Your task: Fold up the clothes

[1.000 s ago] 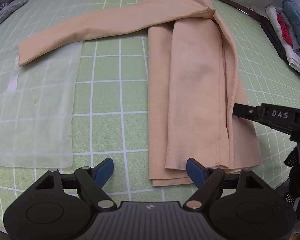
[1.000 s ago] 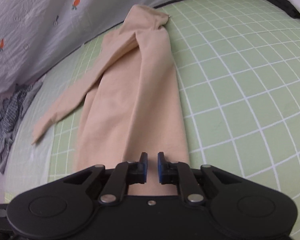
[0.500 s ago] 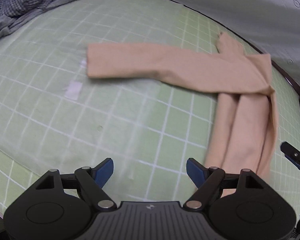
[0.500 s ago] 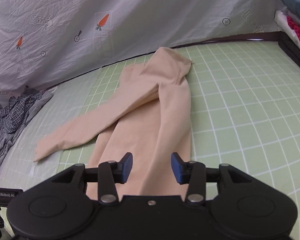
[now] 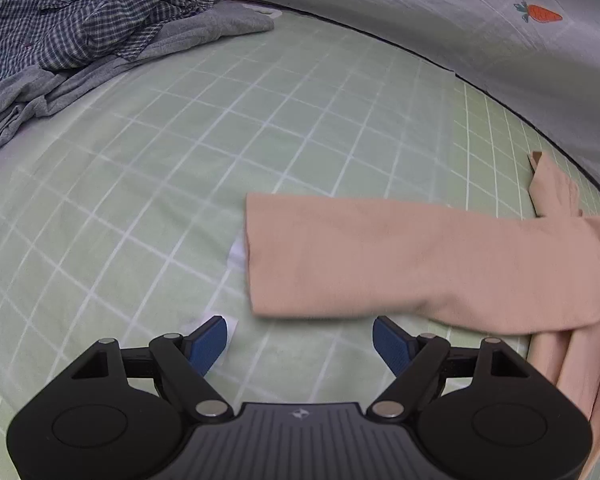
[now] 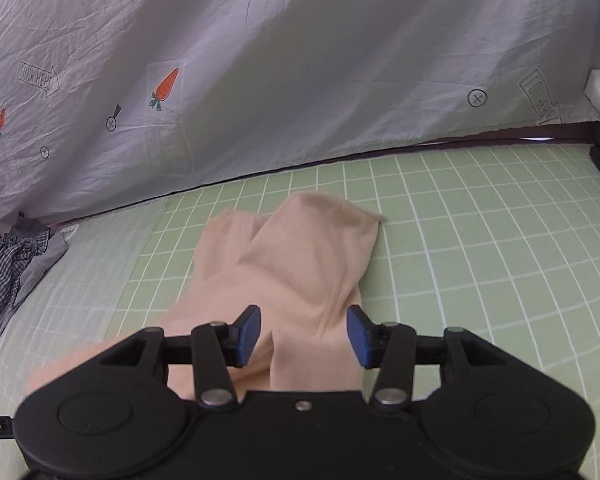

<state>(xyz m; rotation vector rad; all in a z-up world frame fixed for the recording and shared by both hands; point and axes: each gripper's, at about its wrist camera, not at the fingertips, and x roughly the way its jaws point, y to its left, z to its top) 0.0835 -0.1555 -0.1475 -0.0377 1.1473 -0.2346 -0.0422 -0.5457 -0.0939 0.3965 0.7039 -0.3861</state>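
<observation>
Peach long-sleeve top (image 5: 420, 264) on green grid mat (image 5: 260, 128), sleeve sticking out toward 9 o'clock. Left gripper (image 5: 300, 340) spread wide, empty, near cuff. Right gripper (image 6: 303, 334) opening, nothing pinched. Tip: pinch cuff edge, fold sleeve flat across body.

Both hand-held tools look alike. The left gripper (image 5: 300, 338) has a matte black body with two round housings at its outer corners, silver pivot screws on black linkage arms, a ribbed grey centre panel bearing a small logo, and blue ribbed pads (image 5: 208, 344). The right gripper (image 6: 303, 334) matches it — black, blue-padded, one small silver screw at its centre.
</observation>
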